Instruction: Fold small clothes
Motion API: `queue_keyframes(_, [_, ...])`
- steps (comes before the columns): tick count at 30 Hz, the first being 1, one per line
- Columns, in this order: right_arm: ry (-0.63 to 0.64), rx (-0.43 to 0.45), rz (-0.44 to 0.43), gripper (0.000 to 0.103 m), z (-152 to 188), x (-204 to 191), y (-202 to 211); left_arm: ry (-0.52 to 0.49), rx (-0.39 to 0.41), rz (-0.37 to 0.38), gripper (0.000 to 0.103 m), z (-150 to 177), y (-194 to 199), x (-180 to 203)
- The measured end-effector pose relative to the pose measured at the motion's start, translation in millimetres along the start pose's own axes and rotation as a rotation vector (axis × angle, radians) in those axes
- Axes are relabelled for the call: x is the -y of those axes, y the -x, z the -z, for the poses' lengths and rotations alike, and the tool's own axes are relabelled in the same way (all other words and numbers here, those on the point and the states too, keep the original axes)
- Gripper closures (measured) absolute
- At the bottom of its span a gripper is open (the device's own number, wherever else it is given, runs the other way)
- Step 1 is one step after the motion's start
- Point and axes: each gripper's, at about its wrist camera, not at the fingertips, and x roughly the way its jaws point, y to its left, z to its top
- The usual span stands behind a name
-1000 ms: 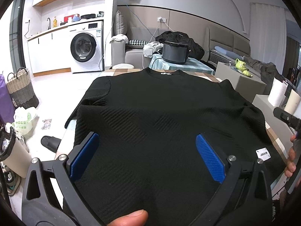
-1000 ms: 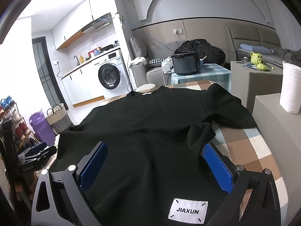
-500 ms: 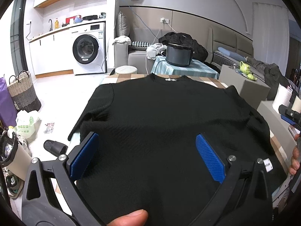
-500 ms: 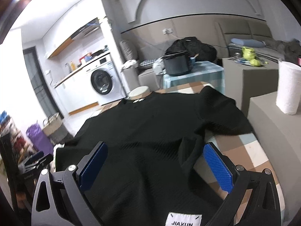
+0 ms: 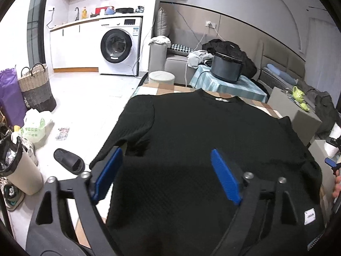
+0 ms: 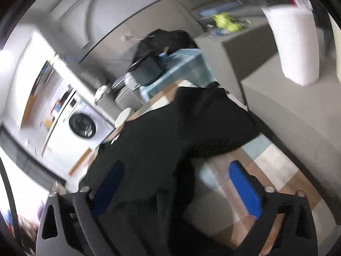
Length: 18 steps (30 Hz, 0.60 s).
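One black top [image 5: 202, 149] is lying spread over the checked table [image 5: 166, 88], neck toward the upper middle of the left wrist view. I am counting two white tags on it: a small one inside the neckline [image 5: 222, 99], too small to read, and a square patch [image 5: 310, 216] at the lower right of that view, its dark lettering too small for me to make out.

My left gripper [image 5: 164, 170] is hovering low in the frame with its two blue pads [image 5: 226, 179] standing apart and closing in; the cloth is lying below and between them, and neither pad is pressing on it.

My right gripper [image 6: 178, 186] is showing in a blurred, tilted view, jaws also wide and closing. The top's edge and one rumpled sleeve [image 6: 213, 128] are running up the middle of that frame; the left pad [image 6: 108, 183] is over the black fabric, the right pad [image 6: 245, 187] over bare checked table [image 6: 277, 170]. Nothing is clamped.

One white paper roll [image 6: 296, 42] is standing at the upper right there, and one washing machine [image 5: 119, 45] is sitting at the upper left of the left view, its panel text unreadable.
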Motion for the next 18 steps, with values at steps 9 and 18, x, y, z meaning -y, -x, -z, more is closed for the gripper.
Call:
queue_keyframes(9, [-0.32, -0.087, 0.097, 0.021, -29.0, 77.4, -48.1, 0.039, -0.066, -0.049, 0.02, -4.8, -38.6, -14.5])
queue_keyframes(18, [-0.272, -0.057, 0.187, 0.022, -49.1, 69.1, -76.0, -0.01, -0.127, -0.085, 0.02, 6.7, -61.4, 4.3])
